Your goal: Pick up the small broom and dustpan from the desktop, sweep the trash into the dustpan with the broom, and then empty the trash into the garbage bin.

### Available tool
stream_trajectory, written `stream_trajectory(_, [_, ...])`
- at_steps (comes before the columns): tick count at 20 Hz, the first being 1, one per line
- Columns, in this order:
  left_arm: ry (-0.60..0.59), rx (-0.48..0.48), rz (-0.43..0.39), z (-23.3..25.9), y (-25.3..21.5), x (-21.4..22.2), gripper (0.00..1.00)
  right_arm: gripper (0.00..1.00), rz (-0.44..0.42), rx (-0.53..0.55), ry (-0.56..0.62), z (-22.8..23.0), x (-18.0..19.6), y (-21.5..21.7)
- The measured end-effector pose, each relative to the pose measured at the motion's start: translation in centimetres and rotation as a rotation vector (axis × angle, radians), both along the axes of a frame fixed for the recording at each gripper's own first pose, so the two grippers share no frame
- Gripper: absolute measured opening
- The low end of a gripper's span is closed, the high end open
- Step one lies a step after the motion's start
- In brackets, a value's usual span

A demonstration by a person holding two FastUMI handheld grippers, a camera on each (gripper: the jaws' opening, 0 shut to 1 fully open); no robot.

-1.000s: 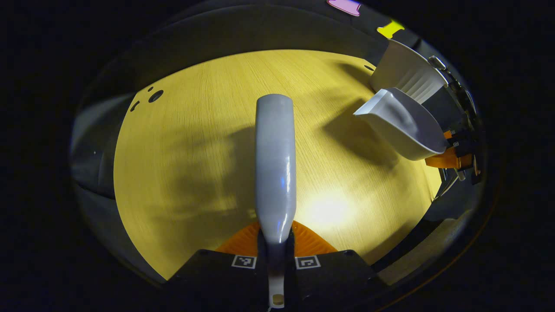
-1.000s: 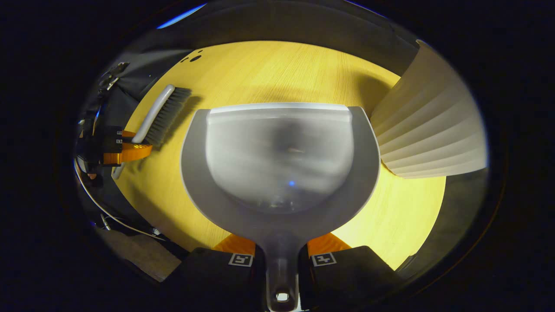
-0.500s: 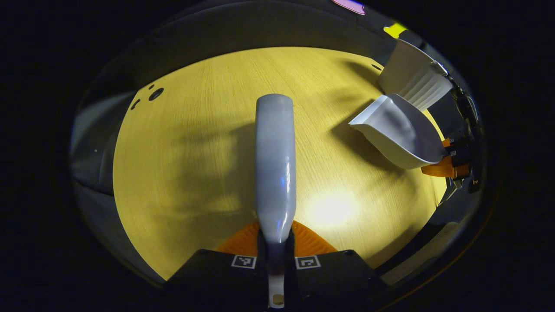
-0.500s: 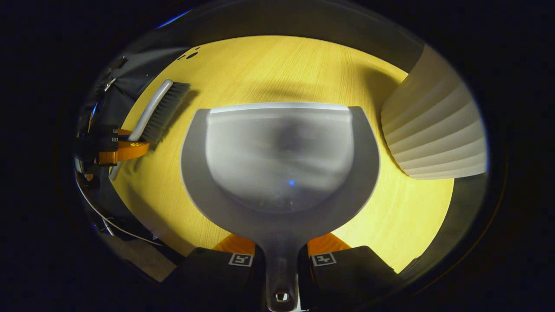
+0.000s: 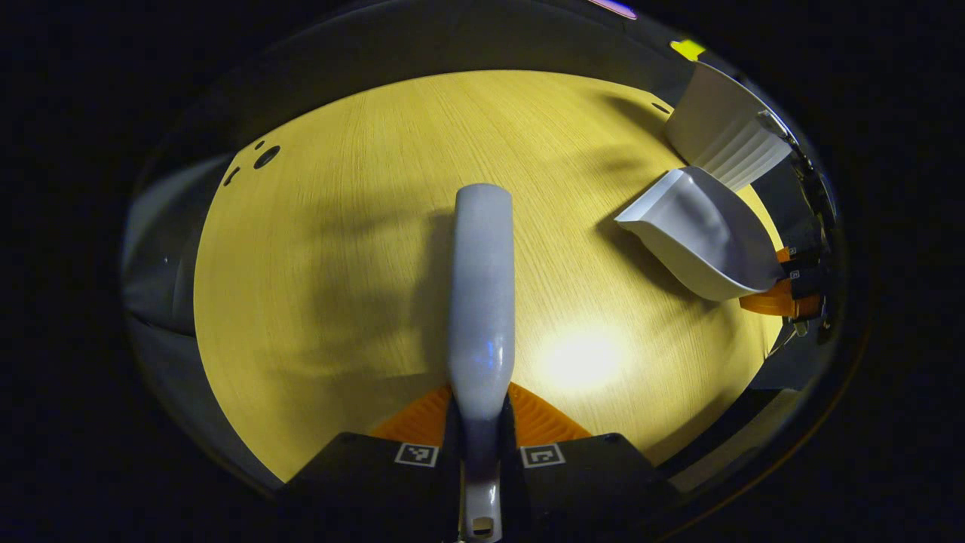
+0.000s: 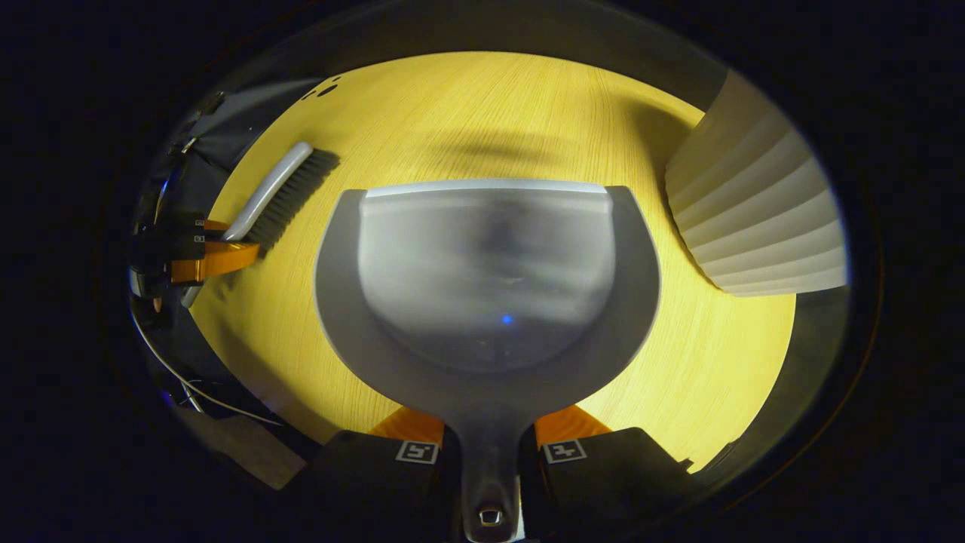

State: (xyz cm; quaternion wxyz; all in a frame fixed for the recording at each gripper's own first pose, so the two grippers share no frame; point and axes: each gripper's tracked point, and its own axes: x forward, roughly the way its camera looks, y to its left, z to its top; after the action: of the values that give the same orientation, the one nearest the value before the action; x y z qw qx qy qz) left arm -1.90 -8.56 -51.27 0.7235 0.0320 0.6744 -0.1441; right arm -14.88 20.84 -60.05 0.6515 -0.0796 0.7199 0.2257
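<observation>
My left gripper (image 5: 480, 426) is shut on the handle of the small grey broom (image 5: 482, 302), which points straight ahead over the wooden desktop (image 5: 339, 264). In the right gripper view the broom (image 6: 283, 192) hangs bristles down at the left, held by the left gripper (image 6: 207, 256). My right gripper (image 6: 490, 434) is shut on the handle of the grey dustpan (image 6: 486, 279), whose lip faces forward. I can make out nothing in its bowl. In the left gripper view the dustpan (image 5: 701, 234) hovers at the right, near the white ribbed garbage bin (image 5: 724, 132).
The garbage bin (image 6: 761, 219) stands at the desk's right edge, close beside the dustpan. Small dark holes (image 5: 265, 157) mark the far left corner of the desktop. A cable (image 6: 188, 377) trails below the left gripper, off the desk's edge.
The broom's tip has sunk a little in the left gripper view. The dustpan has shifted slightly down and right there. Both views take in more of the desktop.
</observation>
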Motion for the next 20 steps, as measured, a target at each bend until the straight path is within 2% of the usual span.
stream_trajectory(2, [-0.026, 0.012, -0.025, 0.5, 0.2, 1.0, 0.31, 0.36, 0.000, 0.010, 0.014, -0.1, 0.2, -0.2])
stream_trajectory(3, [-0.034, 0.016, -0.037, 0.8, 0.2, 1.6, 0.29, 0.36, 0.001, 0.009, 0.010, 0.0, 0.4, -0.3])
stream_trajectory(4, [-0.037, 0.020, -0.047, 1.0, -0.2, 1.6, 0.29, 0.29, 0.004, 0.008, 0.002, 0.2, 0.6, -0.1])
stream_trajectory(5, [-0.040, 0.021, -0.052, 1.1, -0.5, 1.6, 0.30, 0.37, 0.004, 0.011, -0.004, 0.5, 0.6, 0.1])
stream_trajectory(6, [-0.042, 0.020, -0.053, 1.2, -0.8, 1.5, 0.31, 0.38, -0.003, 0.016, -0.004, 0.6, 0.3, 0.3])
stream_trajectory(8, [-0.044, 0.023, -0.051, 1.5, -1.0, 1.2, 0.36, 0.47, -0.019, 0.026, -0.015, 1.0, 0.2, 0.2])
stream_trajectory(9, [-0.043, 0.028, -0.049, 1.6, -0.8, 1.1, 0.42, 0.40, -0.024, 0.026, -0.017, 1.4, 0.5, -0.1])
stream_trajectory(10, [-0.044, 0.029, -0.046, 1.7, -0.7, 1.3, 0.41, 0.50, -0.026, 0.029, -0.021, 1.5, 0.8, -0.3])
stream_trajectory(11, [-0.049, 0.028, -0.044, 2.0, -0.7, 1.3, 0.43, 0.48, -0.030, 0.025, -0.028, 1.8, 1.0, -0.7])
stream_trajectory(12, [-0.055, 0.029, -0.045, 2.3, -0.7, 1.3, 0.45, 0.61, -0.034, 0.025, -0.034, 2.0, 1.0, -0.9])
stream_trajectory(14, [-0.072, 0.032, -0.052, 3.2, -0.6, 1.4, 0.52, 0.72, -0.050, 0.032, -0.047, 2.7, 1.2, -1.2])
stream_trajectory(15, [-0.080, 0.036, -0.056, 3.7, -0.5, 1.5, 0.48, 0.77, -0.059, 0.037, -0.053, 3.1, 1.3, -1.3])
stream_trajectory(16, [-0.089, 0.040, -0.056, 4.2, -0.4, 1.5, 0.52, 0.79, -0.070, 0.043, -0.060, 3.6, 1.5, -1.5])
stream_trajectory(20, [-0.138, 0.027, -0.032, 6.8, -0.4, 2.0, 0.54, 0.80, -0.100, 0.090, -0.110, 6.1, 2.2, -1.5])
